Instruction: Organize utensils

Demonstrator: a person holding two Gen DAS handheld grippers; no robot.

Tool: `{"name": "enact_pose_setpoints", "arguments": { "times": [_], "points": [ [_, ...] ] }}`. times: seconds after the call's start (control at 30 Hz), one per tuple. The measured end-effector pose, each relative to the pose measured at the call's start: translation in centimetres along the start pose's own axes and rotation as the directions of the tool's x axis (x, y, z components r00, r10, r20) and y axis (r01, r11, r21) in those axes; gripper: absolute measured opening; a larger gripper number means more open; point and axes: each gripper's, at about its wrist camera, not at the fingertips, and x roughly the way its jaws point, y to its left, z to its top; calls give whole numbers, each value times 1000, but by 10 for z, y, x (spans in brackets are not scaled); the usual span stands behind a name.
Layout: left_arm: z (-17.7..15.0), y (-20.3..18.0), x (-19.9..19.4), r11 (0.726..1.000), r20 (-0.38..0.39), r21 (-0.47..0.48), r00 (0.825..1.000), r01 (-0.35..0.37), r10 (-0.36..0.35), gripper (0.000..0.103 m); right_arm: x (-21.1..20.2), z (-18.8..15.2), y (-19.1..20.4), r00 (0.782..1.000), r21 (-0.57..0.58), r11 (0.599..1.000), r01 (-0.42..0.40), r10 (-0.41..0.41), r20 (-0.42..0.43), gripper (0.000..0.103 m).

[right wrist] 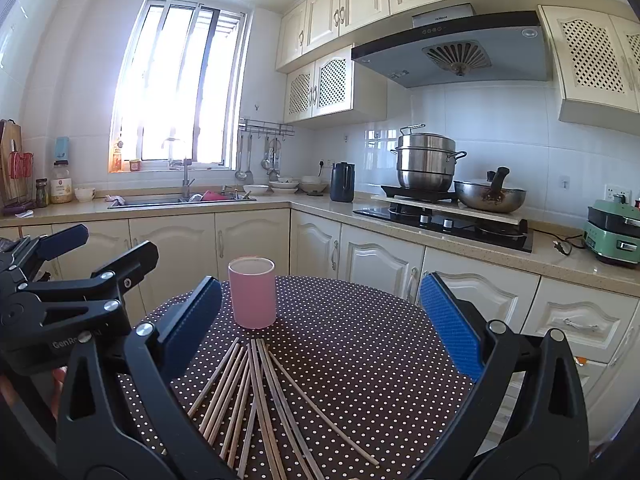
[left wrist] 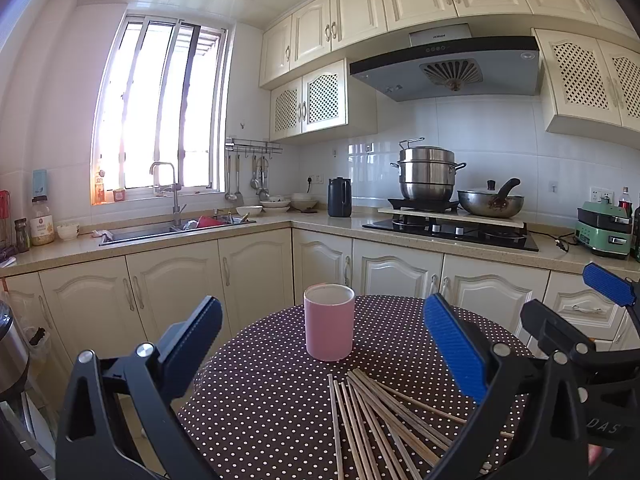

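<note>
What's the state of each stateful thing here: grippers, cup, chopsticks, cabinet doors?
left gripper: open, holding nothing
right gripper: open, holding nothing
pink cup: upright on the table, no chopsticks in it
chopsticks: loose, fanned flat on the tablecloth, apart from the cup
table: covered with a dotted cloth
steamer pot: lidded, on the stove
cabinet doors: shut

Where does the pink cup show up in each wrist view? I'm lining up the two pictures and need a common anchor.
Left wrist view: the pink cup stands upright at centre, on the dotted tablecloth, beyond the chopsticks.
Right wrist view: the pink cup stands left of centre, beyond the fanned chopsticks.
Shared landmark: the steel steamer pot on the stove.
</note>
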Motion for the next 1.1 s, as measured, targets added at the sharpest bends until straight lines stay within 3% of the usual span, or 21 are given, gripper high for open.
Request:
{"name": "enact_pose_setpoints", "arguments": {
  "times": [1.1],
  "points": [
    [-7, 4, 6, 1000, -6, -5, 1000, -5, 5, 99, 7, -3, 4, 1000, -5, 1000, -5, 4, -13, 97]
  ]
}}
